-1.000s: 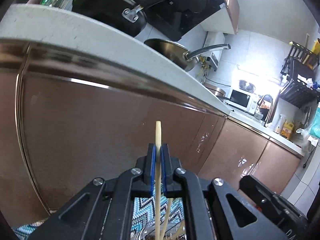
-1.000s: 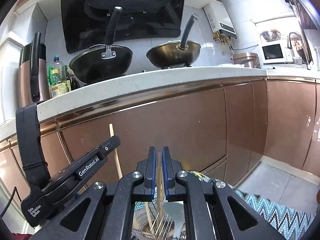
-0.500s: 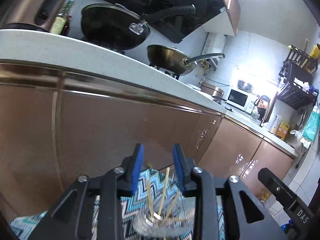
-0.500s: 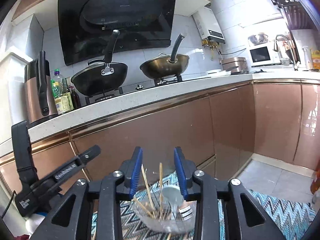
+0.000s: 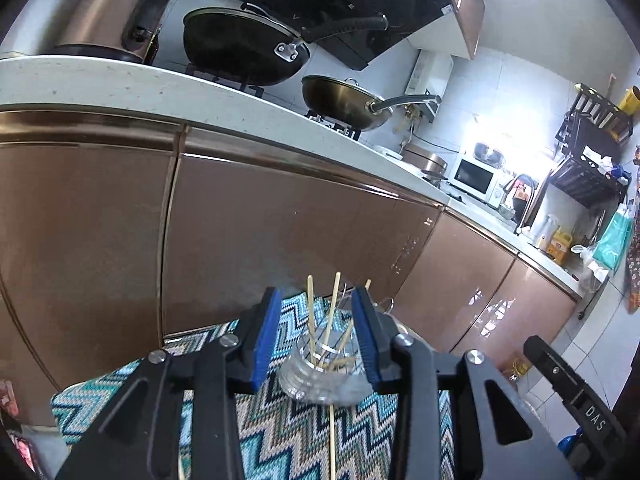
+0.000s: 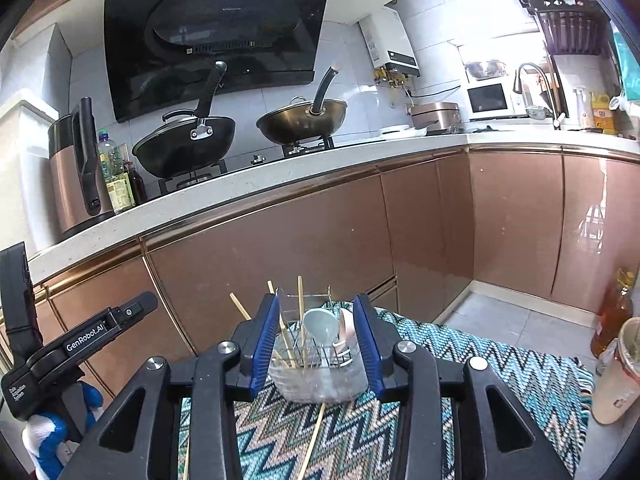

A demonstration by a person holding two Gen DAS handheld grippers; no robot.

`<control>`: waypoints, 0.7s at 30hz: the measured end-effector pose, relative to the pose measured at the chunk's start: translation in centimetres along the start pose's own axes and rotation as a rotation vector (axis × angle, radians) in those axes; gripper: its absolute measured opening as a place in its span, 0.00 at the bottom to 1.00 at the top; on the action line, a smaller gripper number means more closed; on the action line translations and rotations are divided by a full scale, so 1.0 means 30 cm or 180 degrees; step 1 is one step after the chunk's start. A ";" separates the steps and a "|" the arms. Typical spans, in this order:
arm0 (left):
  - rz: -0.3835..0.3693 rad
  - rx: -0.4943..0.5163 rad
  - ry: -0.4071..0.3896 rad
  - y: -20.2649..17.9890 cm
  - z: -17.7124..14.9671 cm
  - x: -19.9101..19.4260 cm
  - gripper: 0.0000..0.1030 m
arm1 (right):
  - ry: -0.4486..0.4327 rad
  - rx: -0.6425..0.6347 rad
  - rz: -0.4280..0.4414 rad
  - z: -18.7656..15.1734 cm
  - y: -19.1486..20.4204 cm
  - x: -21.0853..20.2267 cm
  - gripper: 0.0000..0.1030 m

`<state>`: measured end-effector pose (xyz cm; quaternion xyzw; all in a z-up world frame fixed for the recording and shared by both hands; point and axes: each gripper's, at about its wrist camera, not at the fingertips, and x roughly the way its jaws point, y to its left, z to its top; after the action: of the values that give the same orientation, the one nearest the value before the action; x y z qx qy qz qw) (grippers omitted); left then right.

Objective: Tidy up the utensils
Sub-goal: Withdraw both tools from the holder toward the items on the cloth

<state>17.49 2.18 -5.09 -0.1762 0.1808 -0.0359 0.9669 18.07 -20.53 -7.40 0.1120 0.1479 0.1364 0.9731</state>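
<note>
A clear utensil holder [image 5: 320, 380] [image 6: 320, 376] stands on a zigzag mat [image 5: 280, 440] [image 6: 460, 360]. Several wooden chopsticks [image 5: 331, 308] [image 6: 300, 312] stand in it, with a white spoon [image 6: 320, 324]. One loose chopstick [image 5: 332, 440] [image 6: 314, 440] lies on the mat before the holder. My left gripper [image 5: 316, 336] is open and empty, back from the holder. My right gripper [image 6: 316, 340] is open and empty, back from the holder. The left gripper's body [image 6: 80, 340] shows at the left of the right wrist view.
Copper cabinet fronts [image 6: 280, 248] rise just behind the mat under a white counter [image 6: 240, 184] with two woks. An oil bottle [image 6: 612, 312] and a cup [image 6: 618, 372] stand on the floor at right. The right gripper's body [image 5: 580, 408] is at right.
Both grippers have opened, the left letting go of the chopstick it held, and both have pulled back and up from the holder. The chopsticks now stand in the holder.
</note>
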 end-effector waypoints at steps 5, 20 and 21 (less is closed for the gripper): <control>0.0003 0.0017 0.0019 0.000 -0.016 -0.081 0.39 | -0.0049 -0.0019 -0.0050 -0.003 0.016 -0.086 0.42; 0.0106 0.0019 -0.0036 -0.001 -0.032 -0.320 0.41 | -0.0174 0.0009 0.0006 -0.019 0.040 -0.298 0.45; 0.0112 0.0020 -0.0032 -0.004 -0.032 -0.328 0.42 | -0.0181 0.0013 0.0009 -0.019 0.038 -0.308 0.46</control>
<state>7.97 3.07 -2.56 -0.1701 0.1789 -0.0186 0.9689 9.14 -22.12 -5.25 0.1180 0.1203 0.1342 0.9765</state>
